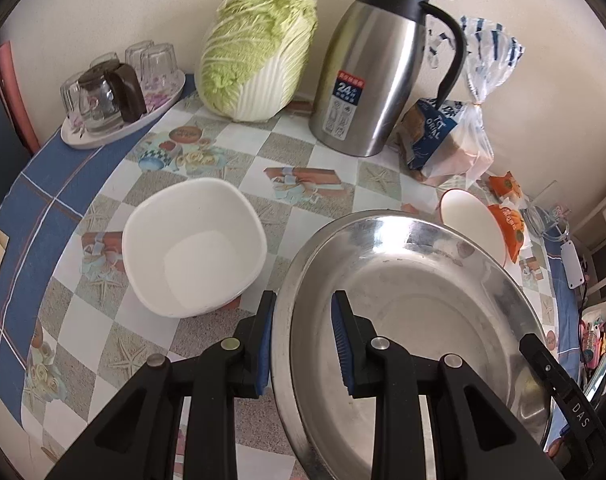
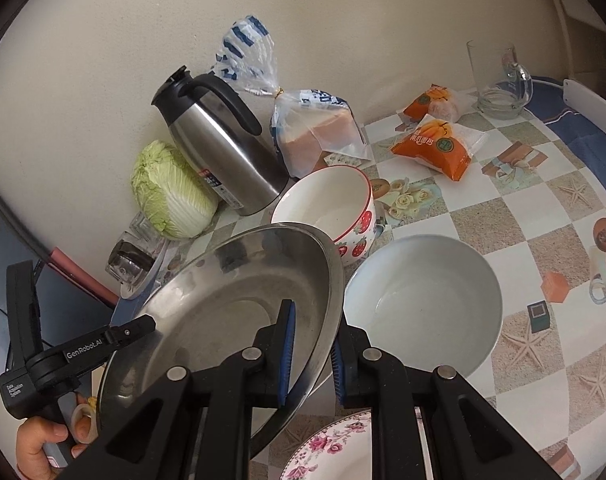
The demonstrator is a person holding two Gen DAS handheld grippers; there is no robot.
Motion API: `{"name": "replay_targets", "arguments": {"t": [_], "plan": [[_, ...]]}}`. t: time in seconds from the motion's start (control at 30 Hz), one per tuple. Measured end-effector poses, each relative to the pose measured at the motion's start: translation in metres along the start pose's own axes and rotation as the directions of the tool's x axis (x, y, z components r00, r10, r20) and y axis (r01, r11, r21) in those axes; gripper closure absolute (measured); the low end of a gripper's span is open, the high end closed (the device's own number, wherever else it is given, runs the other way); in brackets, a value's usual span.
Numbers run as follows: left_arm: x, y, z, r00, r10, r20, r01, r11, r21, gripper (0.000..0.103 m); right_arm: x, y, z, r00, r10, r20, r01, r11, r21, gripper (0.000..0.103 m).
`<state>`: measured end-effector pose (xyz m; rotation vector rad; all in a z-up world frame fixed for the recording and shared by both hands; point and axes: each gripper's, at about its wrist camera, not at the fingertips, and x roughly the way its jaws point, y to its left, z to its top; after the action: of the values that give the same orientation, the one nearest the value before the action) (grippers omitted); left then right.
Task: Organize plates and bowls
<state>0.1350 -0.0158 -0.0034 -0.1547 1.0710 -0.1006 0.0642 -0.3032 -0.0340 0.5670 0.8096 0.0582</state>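
Observation:
A wide stainless steel plate (image 1: 423, 300) hangs tilted over the table, held by both grippers. My left gripper (image 1: 303, 344) is shut on its left rim, one blue pad inside and one outside. My right gripper (image 2: 312, 360) is shut on the opposite rim of the steel plate (image 2: 223, 308). A white square bowl (image 1: 195, 248) sits left of the plate. A white round bowl (image 2: 423, 304) sits at its right, with a strawberry-patterned bowl (image 2: 327, 204) behind. A floral plate (image 2: 335, 452) lies partly hidden under my right gripper.
Against the wall stand a steel thermos jug (image 1: 383, 72), a napa cabbage (image 1: 259, 48), a bagged bread loaf (image 1: 451, 140) and a tray of glasses (image 1: 119, 92). Orange snack packs (image 2: 435, 148) and a glass mug (image 2: 499, 80) lie far right. A hand (image 2: 39, 448) holds the left gripper.

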Motion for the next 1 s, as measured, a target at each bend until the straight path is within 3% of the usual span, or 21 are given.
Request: {"name": "replay_targets", "arguments": {"t": [0.33,0.73,1.0], "plan": [[0.021,0.016,-0.005,0.998,-0.015,-0.063,0.013,0.999,-0.035,0.075,0.015,0.010,-0.003,0.998,-0.046,-0.038,0.044,0.998,-0.051,0.085],[0.025,0.034,-0.003,0.998,-0.001,-0.063,-0.004,0.997,-0.072,0.075,0.030,0.024,-0.012,0.995,-0.056,-0.080,0.048,0.994,-0.093,0.084],[0.030,0.027,-0.003,0.998,0.004,-0.055,-0.006,0.999,-0.044,0.075,0.037,0.018,-0.015,0.993,-0.067,-0.093,0.060,0.995,-0.077,0.085]]}}
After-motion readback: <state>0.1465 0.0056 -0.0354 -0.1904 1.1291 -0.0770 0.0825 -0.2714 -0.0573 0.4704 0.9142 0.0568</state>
